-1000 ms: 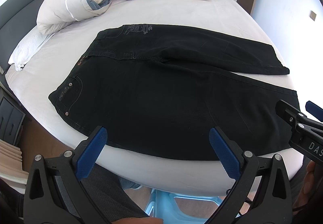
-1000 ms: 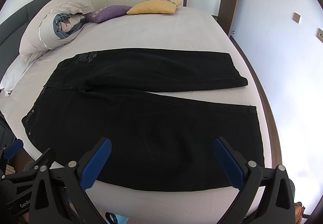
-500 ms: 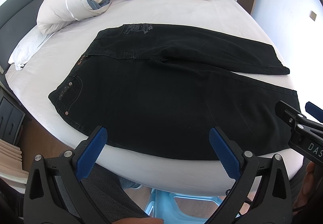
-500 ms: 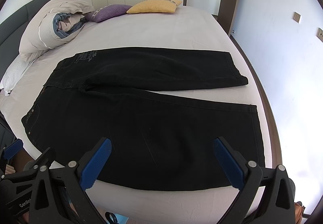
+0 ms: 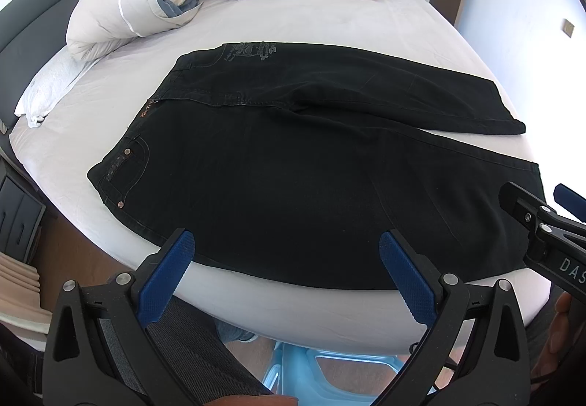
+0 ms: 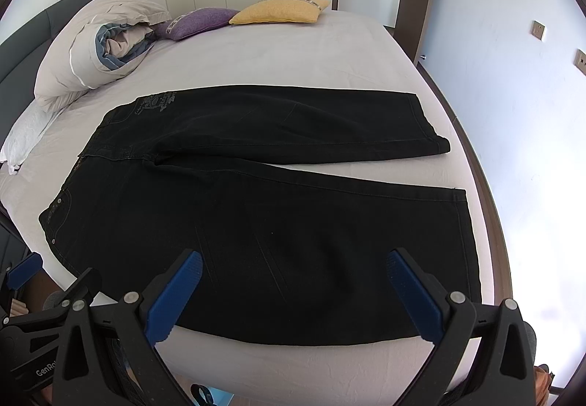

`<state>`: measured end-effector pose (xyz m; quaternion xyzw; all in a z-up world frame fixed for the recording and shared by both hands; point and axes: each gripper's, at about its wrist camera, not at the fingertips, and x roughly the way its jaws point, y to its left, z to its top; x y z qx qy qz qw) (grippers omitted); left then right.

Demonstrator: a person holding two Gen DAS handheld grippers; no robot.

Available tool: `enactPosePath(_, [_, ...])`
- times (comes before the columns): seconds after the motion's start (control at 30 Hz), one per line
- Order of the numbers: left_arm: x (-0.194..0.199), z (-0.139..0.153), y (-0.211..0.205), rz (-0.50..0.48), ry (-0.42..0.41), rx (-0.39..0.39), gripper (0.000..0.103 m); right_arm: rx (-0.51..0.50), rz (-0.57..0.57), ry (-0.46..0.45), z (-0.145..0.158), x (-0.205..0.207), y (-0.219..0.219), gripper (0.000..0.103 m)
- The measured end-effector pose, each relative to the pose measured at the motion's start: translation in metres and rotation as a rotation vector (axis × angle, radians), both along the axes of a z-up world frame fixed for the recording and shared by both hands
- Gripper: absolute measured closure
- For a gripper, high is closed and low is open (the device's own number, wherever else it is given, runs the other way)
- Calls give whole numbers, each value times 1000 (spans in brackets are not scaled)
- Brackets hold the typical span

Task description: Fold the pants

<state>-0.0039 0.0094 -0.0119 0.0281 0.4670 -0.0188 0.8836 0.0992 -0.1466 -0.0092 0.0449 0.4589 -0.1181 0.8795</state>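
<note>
Right hand-held gripper [image 5: 549,212] cut off at frame edge, pants [image 5: 293,168] print illegible

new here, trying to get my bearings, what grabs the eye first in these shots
Black pants lie spread flat across the white bed, legs apart. Behind them sit a rolled duvet, a purple pillow and a yellow pillow. The left gripper and right gripper hover open at the near edge.

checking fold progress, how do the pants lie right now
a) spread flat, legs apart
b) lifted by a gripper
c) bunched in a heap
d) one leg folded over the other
a: the black pants lie flat on the bed, white sheet showing between the legs.
</note>
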Motion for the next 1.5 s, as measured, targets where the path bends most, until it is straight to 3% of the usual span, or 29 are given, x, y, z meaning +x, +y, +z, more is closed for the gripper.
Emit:
enactPosePath(1.37, [9, -2, -3, -10, 5, 8, 0, 8, 13, 17, -15, 1, 9, 0])
enactPosePath(1.5, [23, 1, 9, -17, -6, -26, 0, 42, 55, -12, -12, 5, 5, 0])
